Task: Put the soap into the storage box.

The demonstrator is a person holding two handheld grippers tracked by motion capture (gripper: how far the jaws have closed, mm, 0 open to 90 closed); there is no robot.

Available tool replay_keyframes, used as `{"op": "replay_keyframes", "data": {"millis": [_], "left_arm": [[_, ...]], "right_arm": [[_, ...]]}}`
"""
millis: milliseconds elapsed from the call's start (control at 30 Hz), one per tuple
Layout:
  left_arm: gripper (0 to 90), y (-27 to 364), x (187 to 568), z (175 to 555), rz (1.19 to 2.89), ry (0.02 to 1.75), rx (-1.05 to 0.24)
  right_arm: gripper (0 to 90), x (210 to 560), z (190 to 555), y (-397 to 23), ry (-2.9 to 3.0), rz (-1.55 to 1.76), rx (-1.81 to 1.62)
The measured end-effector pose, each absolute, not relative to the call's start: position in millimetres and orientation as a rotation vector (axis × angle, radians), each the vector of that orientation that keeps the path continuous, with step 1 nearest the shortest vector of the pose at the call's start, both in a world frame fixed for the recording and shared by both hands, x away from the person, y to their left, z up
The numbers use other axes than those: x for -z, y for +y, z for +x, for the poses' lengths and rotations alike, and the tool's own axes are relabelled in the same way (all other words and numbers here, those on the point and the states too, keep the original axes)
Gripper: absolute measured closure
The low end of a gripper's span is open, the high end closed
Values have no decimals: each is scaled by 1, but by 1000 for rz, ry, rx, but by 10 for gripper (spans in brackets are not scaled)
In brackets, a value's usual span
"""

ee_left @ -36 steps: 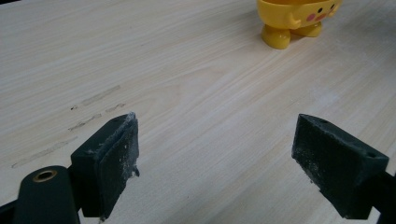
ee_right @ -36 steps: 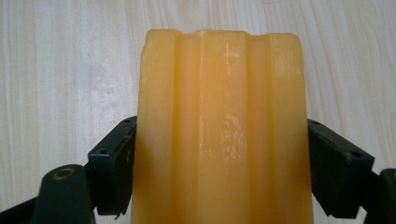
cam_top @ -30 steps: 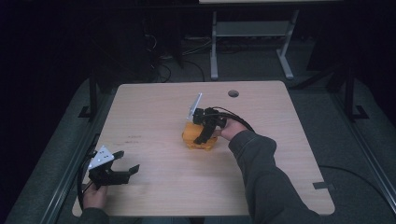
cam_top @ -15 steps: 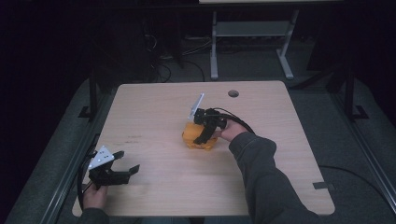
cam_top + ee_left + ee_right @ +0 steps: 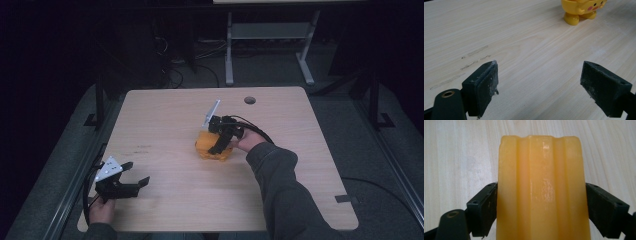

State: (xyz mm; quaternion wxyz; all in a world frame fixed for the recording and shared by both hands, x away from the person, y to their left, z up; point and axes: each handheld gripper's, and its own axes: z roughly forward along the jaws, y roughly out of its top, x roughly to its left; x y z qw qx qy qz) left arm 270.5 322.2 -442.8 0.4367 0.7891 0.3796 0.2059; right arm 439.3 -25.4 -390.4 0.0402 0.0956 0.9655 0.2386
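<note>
Desk [image 5: 165,120]: pale wood-grain top, rounded corners, centre of the high view. Round cable hole [image 5: 249,100] near its far edge, right of centre. Faint grey scuff marks [image 5: 471,58] at the left of my left gripper view. Grey metal frame [image 5: 267,45] on the dark floor beyond, top of frame. Loose cables [image 5: 182,75] at upper left.

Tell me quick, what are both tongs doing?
Left tongs: open, holding nothing, above the table.
Right tongs: closed on the yellow toy.
</note>
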Motion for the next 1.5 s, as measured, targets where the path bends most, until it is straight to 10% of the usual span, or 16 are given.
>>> {"op": "replay_keyframes", "data": {"millis": [1500], "left_arm": [[143,324,441,270,1947,961,-520]], "right_arm": [[170,361,424,-72,2868,402,-850]]}}
